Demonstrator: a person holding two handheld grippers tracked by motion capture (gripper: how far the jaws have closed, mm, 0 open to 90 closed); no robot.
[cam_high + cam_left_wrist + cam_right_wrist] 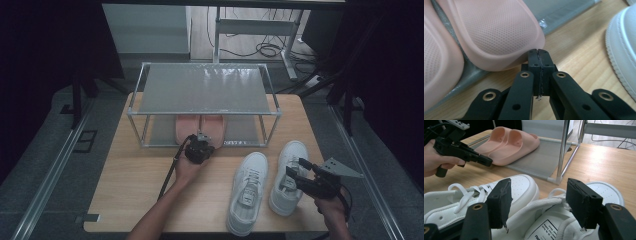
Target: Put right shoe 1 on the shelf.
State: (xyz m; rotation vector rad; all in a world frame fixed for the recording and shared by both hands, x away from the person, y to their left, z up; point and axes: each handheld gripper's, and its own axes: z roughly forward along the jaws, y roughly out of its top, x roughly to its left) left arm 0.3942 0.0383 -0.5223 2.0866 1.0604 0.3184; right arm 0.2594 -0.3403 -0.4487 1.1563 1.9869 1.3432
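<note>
The left gripper (pixel 539 53) has its 2 black jaws pressed together with nothing between them, their tips just at the rounded heel edge of the nearer pink slipper (pixel 496 32); whether they touch it I cannot tell. Bare wooden table (pixel 579 62) lies open to one side of the jaws in the left gripper view, up to the white sole rim of a sneaker (pixel 621 50). The 2 pink slippers (pixel 200 127) sit side by side on the grey lower shelf of a metal-framed rack (pixel 205 90), heels toward the person, at the shelf's front edge. The slipper is smooth, soft-looking foam with a dotted footbed and thick rounded rim.

The right gripper (pixel 539 202) has its jaws spread wide, straddling the collar of the right white sneaker (pixel 287 177) near its heel; the pads do not press on it. This sneaker lies beside the left white sneaker (pixel 247 192), both toes pointing toward the rack, just apart from each other. They are smooth white leather-like shoes with laces and perforated toes. The rack's thin corner post (pixel 562 150) stands beyond them, with open tabletop between sneakers and shelf.
</note>
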